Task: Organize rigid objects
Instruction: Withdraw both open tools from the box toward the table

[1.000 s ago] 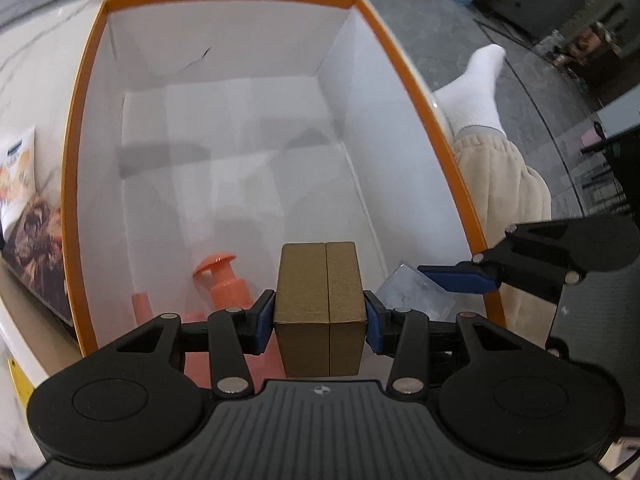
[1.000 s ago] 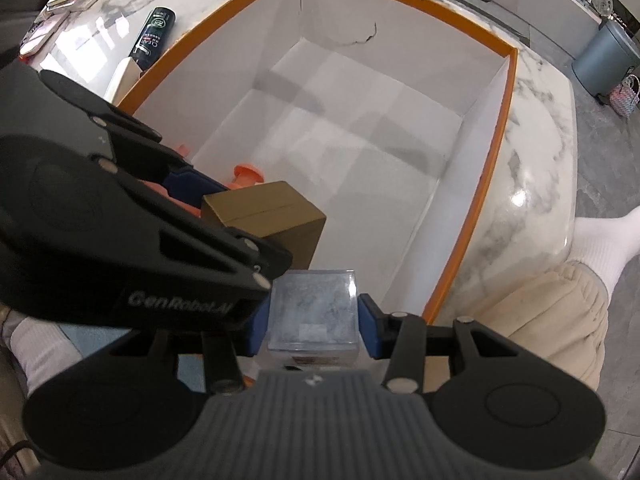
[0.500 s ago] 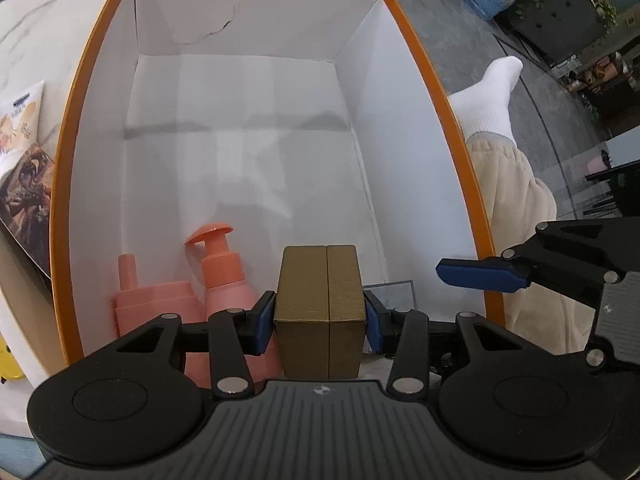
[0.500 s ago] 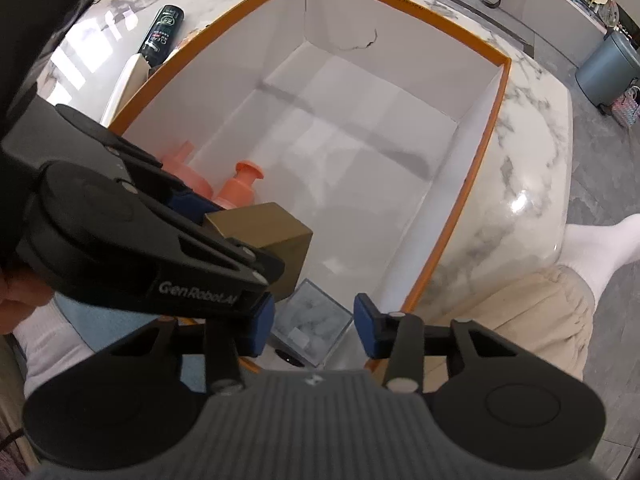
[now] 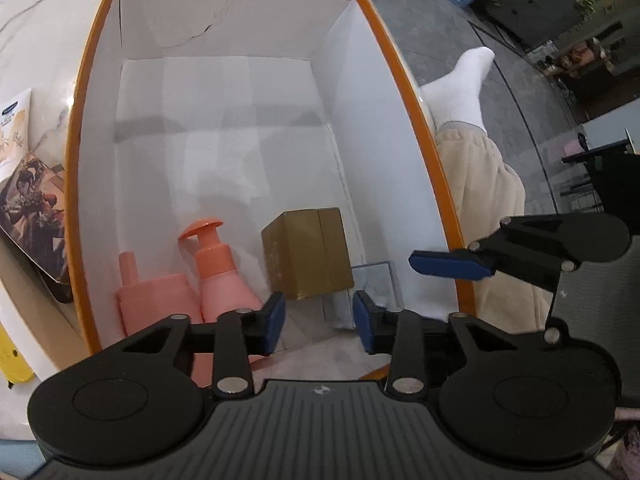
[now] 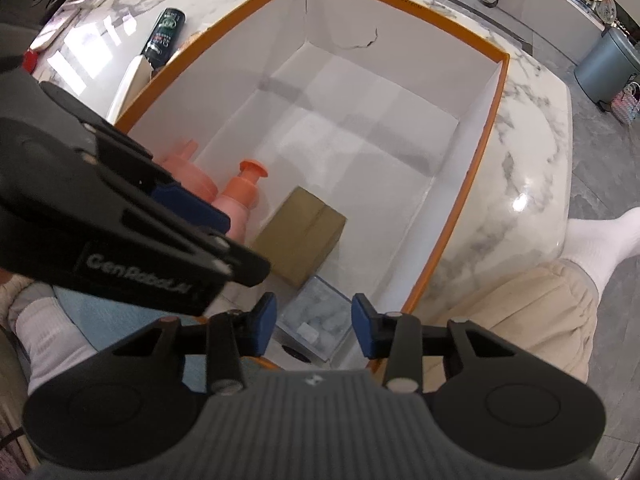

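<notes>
- Now that both loads lie inside, the gold box (image 5: 308,254) stands on the bin floor at lower centre of the left wrist view, apart from any pad.
- Touching its right side, the clear case (image 5: 374,282) lies in the bin's lower right corner.
- To the left of the gold box stand a pump bottle (image 5: 218,276) and a squat pink bottle (image 5: 154,304), close together against the lower left wall.
- The bin (image 5: 416,120), white inside with an orange rim, has most of its floor bare in the upper half of the frame.
- The left gripper (image 5: 318,318) hangs just below the gold box; its jaws have just been narrowing and stand partly open with nothing between them.
- The right gripper (image 6: 314,322) sits above the clear case, jaws partly open and just drawing in, pads off the case.
- Four items look stowed, so I judge this placing step done.
- Outside the bin, a dark can (image 6: 164,38) lies on the marble counter (image 6: 528,148) at upper left of the right wrist view, and printed packets (image 5: 28,184) lie at the left edge of the left wrist view; these probably remain to be packed.
</notes>
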A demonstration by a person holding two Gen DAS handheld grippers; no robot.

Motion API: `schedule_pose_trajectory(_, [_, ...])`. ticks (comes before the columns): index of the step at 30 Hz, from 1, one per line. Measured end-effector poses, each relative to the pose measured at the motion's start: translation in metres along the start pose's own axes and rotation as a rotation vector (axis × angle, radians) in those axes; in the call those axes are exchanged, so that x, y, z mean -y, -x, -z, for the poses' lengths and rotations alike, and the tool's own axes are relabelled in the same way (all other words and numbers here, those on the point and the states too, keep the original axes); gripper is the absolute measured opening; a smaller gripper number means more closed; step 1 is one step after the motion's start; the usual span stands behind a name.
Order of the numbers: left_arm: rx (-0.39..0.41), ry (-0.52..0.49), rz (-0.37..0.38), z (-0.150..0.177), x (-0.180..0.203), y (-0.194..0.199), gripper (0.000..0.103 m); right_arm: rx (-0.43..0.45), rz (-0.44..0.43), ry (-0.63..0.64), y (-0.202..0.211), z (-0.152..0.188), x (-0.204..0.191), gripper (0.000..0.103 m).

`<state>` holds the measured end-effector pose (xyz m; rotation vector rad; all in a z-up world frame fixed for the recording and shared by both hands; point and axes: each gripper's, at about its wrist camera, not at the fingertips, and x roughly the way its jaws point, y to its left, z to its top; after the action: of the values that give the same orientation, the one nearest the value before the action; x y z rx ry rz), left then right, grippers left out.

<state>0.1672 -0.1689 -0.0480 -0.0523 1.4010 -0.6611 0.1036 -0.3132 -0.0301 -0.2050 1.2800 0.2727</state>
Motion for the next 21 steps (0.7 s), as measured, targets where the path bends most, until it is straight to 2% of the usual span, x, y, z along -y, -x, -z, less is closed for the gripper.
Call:
schedule_pose_trajectory(3, [0.048,-0.030,-0.033,-0.002,-0.002,0.013,0.040,0.026,-0.002,-0.024,0.002,-0.002,0.001,0.041])
schedule_pose_trajectory(6, [0.113,-0.126,-0.115,-0.002,0.000,0.027,0.040,0.062,-0.020,-0.071,0.000,-0.009,0.003,0.041])
schedule_pose_trajectory(10, [0.159,-0.204,-0.197,0.001,-0.002,0.038,0.040,0.112,-0.027,-0.150,-0.010,-0.024,0.006,0.043])
schedule_pose_trajectory(14, [0.200,-0.209,-0.215,0.004,-0.013,0.046,0.040,0.132,-0.021,-0.207,-0.025,-0.038,0.010,0.053])
schedule_pose_trajectory(16, [0.212,-0.207,-0.203,0.005,-0.018,0.050,0.040,0.128,-0.035,-0.216,-0.033,-0.044,0.011,0.054])
schedule_pose_trajectory(19, [0.226,-0.211,-0.195,0.002,-0.024,0.058,0.040,0.096,-0.042,-0.219,-0.044,-0.047,0.010,0.049])
schedule_pose_trajectory(20, [0.231,-0.212,-0.193,0.000,-0.026,0.060,0.040,0.082,-0.033,-0.210,-0.047,-0.046,0.009,0.040])
schedule_pose_trajectory(21, [0.237,-0.214,-0.191,-0.001,-0.028,0.063,0.040,0.067,-0.032,-0.204,-0.049,-0.045,0.008,0.035])
